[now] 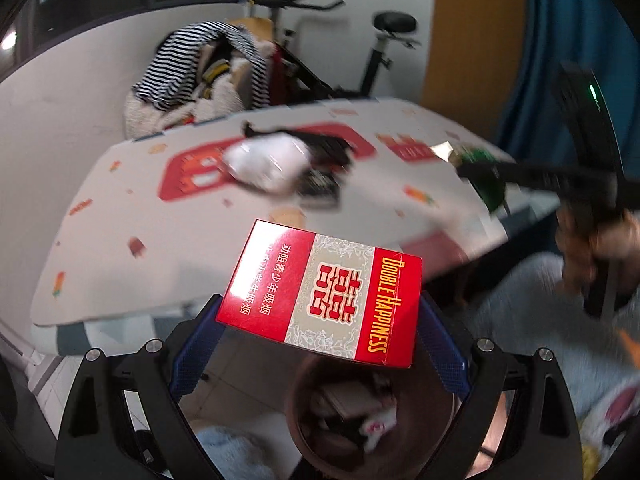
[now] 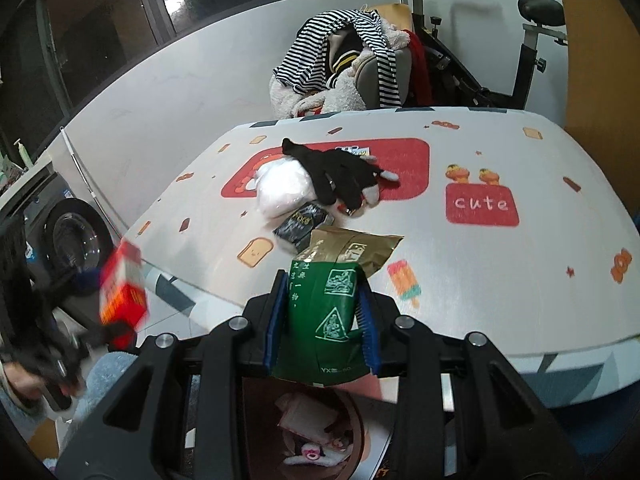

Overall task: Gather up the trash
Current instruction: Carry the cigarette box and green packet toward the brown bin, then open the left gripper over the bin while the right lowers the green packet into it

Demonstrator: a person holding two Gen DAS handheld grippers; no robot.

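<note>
Jaws clamped on both sides: my left gripper point(image 1: 320, 320) pinches a red cigarette pack point(image 1: 324, 292) across its width, and my right gripper point(image 2: 320, 320) squeezes a green-and-gold snack bag point(image 2: 332, 304) between its blue pads.

Behind both loads spreads the tabletop point(image 2: 480, 280), white with red cartoon patches, still carrying a small heap near its middle: a white crumpled plastic bag point(image 2: 282, 192), a black glove point(image 2: 336, 176) draped over it, and a small dark wrapper point(image 2: 304, 224) just beside them toward me.

Below the tabletop's near edge, on the floor, stands the brown trash bin point(image 1: 304, 420), already holding scraps of paper and packaging. In the left wrist view it sits directly under the cigarette pack; in the right wrist view its mouth point(image 2: 320, 432) shows just under the snack bag.

Doing this step well, as I judge it, means letting go only once each load hangs squarely over the bin's mouth, not over its rim. The flat pack, held tilted, could glance off the edge, so I would bring it low and level first. The snack bag is light and limp and may drift, so it wants a low release too. With both hands crowding one opening, dropping one load at a time looks safer than dropping both together.
</note>
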